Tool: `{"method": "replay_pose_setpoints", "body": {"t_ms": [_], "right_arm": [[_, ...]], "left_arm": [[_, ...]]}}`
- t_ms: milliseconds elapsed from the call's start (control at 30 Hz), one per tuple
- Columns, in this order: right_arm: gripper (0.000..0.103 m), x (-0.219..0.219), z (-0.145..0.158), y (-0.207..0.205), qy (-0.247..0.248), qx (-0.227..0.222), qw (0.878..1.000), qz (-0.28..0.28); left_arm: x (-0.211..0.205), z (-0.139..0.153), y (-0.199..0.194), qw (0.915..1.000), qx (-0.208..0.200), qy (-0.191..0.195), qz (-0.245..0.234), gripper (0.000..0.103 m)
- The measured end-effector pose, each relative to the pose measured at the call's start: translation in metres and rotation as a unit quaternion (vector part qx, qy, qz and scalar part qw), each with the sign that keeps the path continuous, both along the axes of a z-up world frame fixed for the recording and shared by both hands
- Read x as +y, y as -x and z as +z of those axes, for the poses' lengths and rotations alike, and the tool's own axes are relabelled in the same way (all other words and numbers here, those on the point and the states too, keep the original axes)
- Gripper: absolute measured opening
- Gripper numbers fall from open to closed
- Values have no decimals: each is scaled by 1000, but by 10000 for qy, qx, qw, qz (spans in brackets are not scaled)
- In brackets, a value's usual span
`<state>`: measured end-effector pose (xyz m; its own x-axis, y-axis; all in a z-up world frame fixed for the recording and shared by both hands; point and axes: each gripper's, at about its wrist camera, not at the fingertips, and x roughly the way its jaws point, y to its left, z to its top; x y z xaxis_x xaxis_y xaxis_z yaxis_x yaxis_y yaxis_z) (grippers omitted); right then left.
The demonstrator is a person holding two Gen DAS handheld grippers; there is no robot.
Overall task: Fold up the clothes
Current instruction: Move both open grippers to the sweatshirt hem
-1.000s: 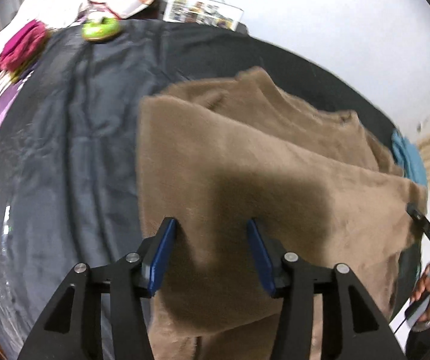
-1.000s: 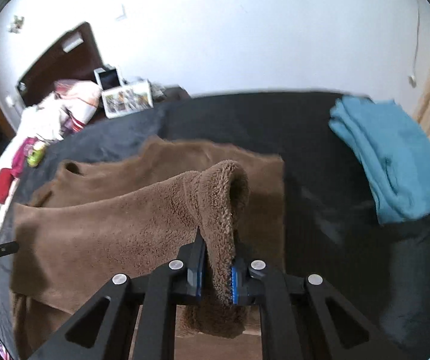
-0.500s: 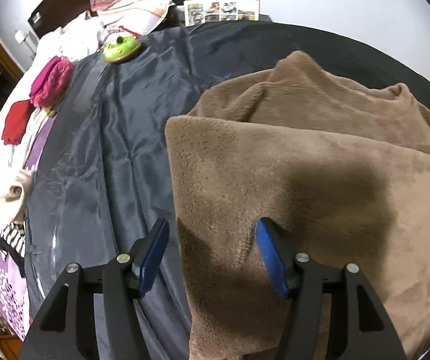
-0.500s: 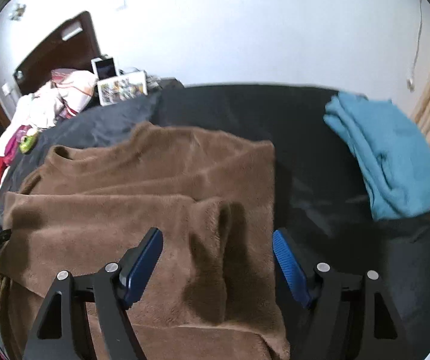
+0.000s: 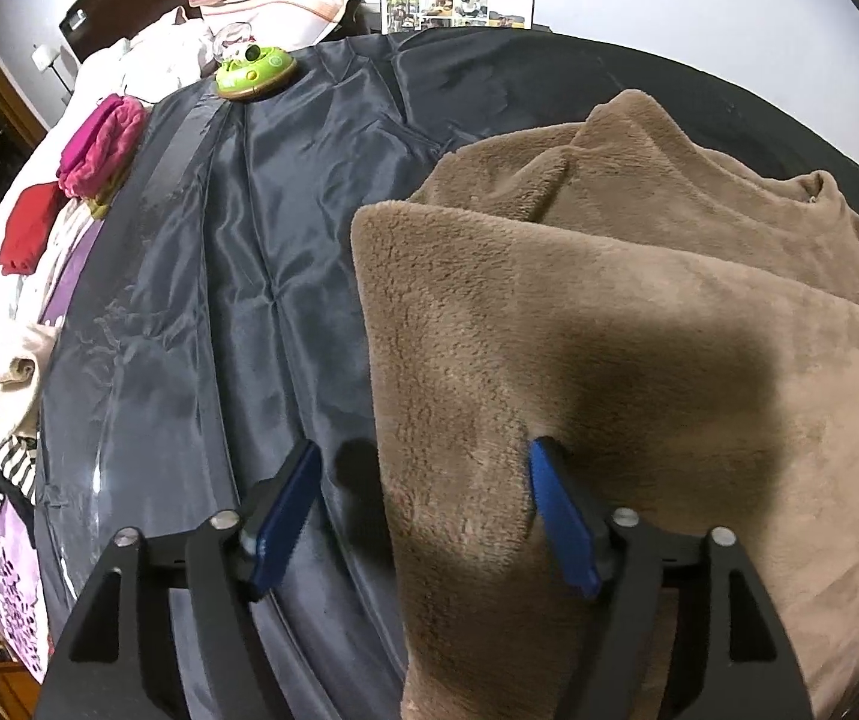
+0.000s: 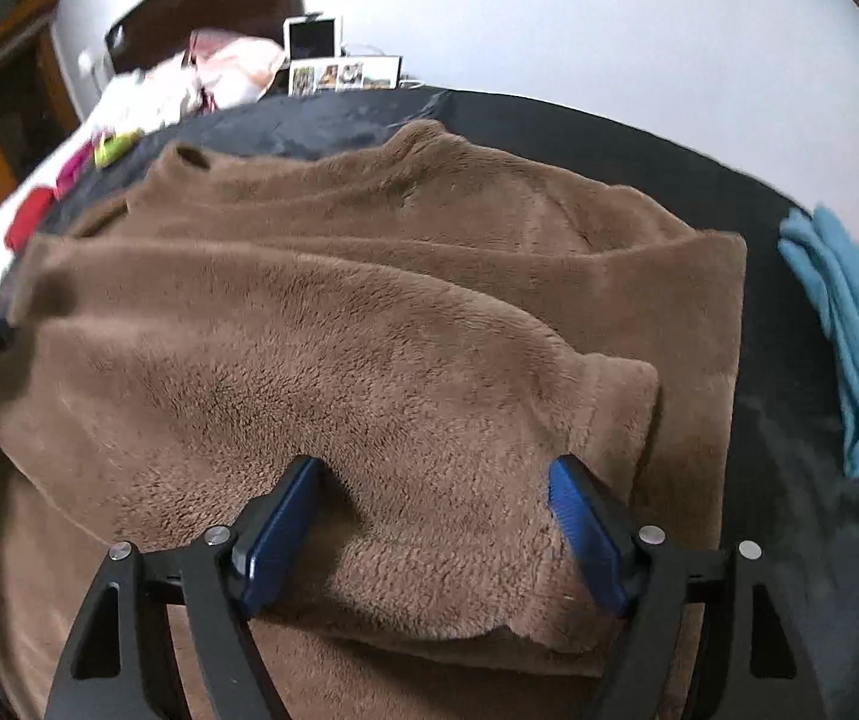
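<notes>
Right claw (image 6: 429, 516) parted, brown fleece (image 6: 369, 360) beneath

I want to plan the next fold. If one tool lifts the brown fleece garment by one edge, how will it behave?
The brown fleece garment probably hangs floppy: its folded layer already sags and bulges. It looks thick, so likely bulky rather than heavy. The black sheet shines, so the garment may slide when pushed.

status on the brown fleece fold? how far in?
Done: one fold laid over on the brown fleece; a teal garment already lies folded aside. In hand: nothing; left gripper and right gripper have just been opening, jaws clear of the fleece. Left: further folds, judging by its spread.
</notes>
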<state>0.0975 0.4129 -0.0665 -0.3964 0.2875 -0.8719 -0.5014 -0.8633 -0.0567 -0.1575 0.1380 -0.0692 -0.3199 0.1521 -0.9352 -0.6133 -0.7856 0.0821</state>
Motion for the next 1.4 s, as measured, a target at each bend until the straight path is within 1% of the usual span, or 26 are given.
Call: {"method": "replay_pose_setpoints", "body": {"t_ms": [33, 133, 267, 367, 500, 633, 700, 800, 900, 1033, 1133, 1233, 1300, 1400], "right_arm": [[83, 0, -1, 1, -17, -5, 10000, -23], [84, -2, -2, 3, -80, -18, 9999, -64], [84, -7, 7, 4, -105, -138, 9997, -178], [84, -23, 28, -11, -183, 180, 9995, -205], [84, -39, 37, -31, -217, 272, 9990, -278], [84, -47, 31, -42, -81, 241, 9985, -493], [84, -46, 29, -50, 29, 231, 9977, -634], [84, -47, 25, -57, 142, 190, 9970, -732], [84, -51, 24, -61, 127, 135, 9972, -726], [84, -53, 24, -65, 103, 105, 9971, -741], [84, -53, 22, -69, 134, 73, 9968, -784], [84, -53, 18, -70, 145, 8, 9967, -794], [84, -52, 15, -71, 146, -25, 9967, -794], [84, -49, 11, -71, 145, -65, 9967, -794]], "left_arm": [[-1, -1, 2, 10000, 0, -10, -5, 83], [-4, 0, 4, 9999, -100, -95, 1, 83], [-17, 13, 4, 9996, -138, -241, -36, 83], [-34, 23, 0, 9992, -146, -336, -132, 83], [-64, 31, -14, 9983, -207, -389, -378, 83], [-82, 29, -40, 9968, -317, -377, -623, 83], [-84, 22, -48, 9963, -323, -329, -725, 83], [-80, 13, -53, 9969, -285, -209, -707, 83], [-76, 13, -56, 9967, -302, -252, -716, 83], [-78, 18, -61, 9952, -298, -321, -873, 83], [-77, 17, -66, 9940, -373, -315, -982, 83], [-72, 15, -72, 9931, -340, -269, -1086, 83], [-69, 10, -73, 9944, -334, -168, -988, 83], [-65, 0, -64, 9976, -335, -24, -605, 83]]}}
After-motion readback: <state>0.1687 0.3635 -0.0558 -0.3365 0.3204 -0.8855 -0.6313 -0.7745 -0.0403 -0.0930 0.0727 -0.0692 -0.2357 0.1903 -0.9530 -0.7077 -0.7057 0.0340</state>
